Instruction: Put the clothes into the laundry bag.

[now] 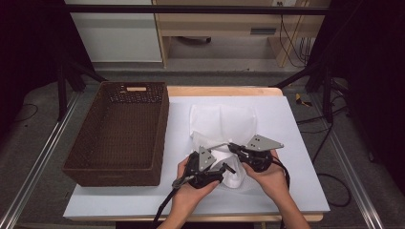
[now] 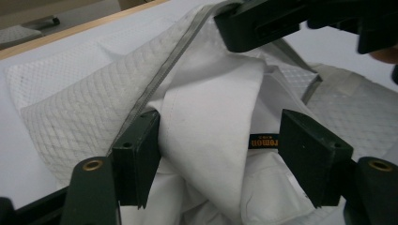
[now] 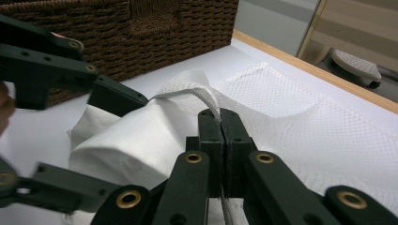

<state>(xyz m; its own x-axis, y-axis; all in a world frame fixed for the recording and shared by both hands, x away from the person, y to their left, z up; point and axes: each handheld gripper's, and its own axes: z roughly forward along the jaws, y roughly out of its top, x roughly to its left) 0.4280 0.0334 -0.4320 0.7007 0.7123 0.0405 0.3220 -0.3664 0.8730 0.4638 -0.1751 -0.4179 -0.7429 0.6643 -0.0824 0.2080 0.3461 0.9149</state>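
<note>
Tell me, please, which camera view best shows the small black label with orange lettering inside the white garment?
The left gripper view: the label sits close up between that gripper's open jaws, its orange lettering visible. In the high view the white garment is small, and in the right gripper view its folds face the camera; I cannot make the label out there.

Lab-type recording setup: black frame rig (image 1: 191,9), dark curtains, cables (image 1: 293,43), white-topped table (image 1: 286,119).
</note>
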